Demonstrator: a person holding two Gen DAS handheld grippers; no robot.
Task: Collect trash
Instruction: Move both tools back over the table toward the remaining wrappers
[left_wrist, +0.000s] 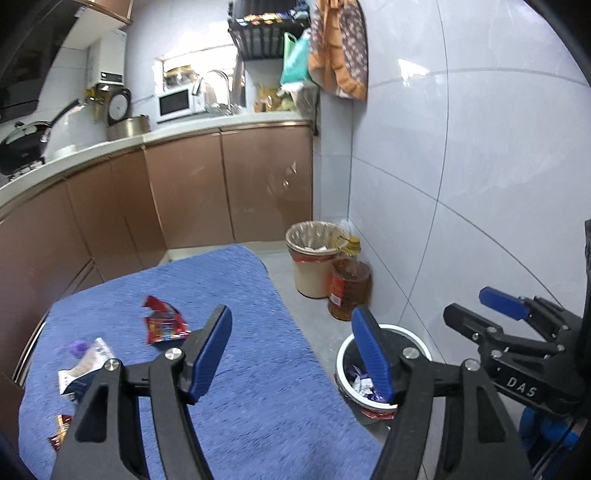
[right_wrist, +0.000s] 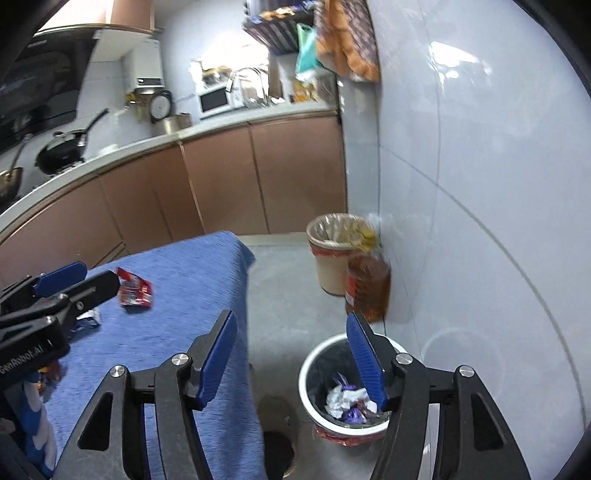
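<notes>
A red snack wrapper (left_wrist: 164, 325) lies on the blue cloth-covered table (left_wrist: 240, 369); it also shows in the right wrist view (right_wrist: 133, 288). A white and purple wrapper (left_wrist: 86, 363) and a small red-brown wrapper (left_wrist: 61, 432) lie nearer the table's left edge. A small white-rimmed bin (left_wrist: 376, 391) stands on the floor right of the table, holding crumpled wrappers (right_wrist: 349, 404). My left gripper (left_wrist: 295, 325) is open and empty above the table's right edge. My right gripper (right_wrist: 291, 332) is open and empty above the floor beside the small bin (right_wrist: 347, 398).
A larger lined trash can (left_wrist: 314, 258) and an oil bottle (left_wrist: 347, 288) stand in the corner by the tiled wall. Brown kitchen cabinets (left_wrist: 184, 192) run behind the table. A floor drain (right_wrist: 277, 443) lies left of the small bin.
</notes>
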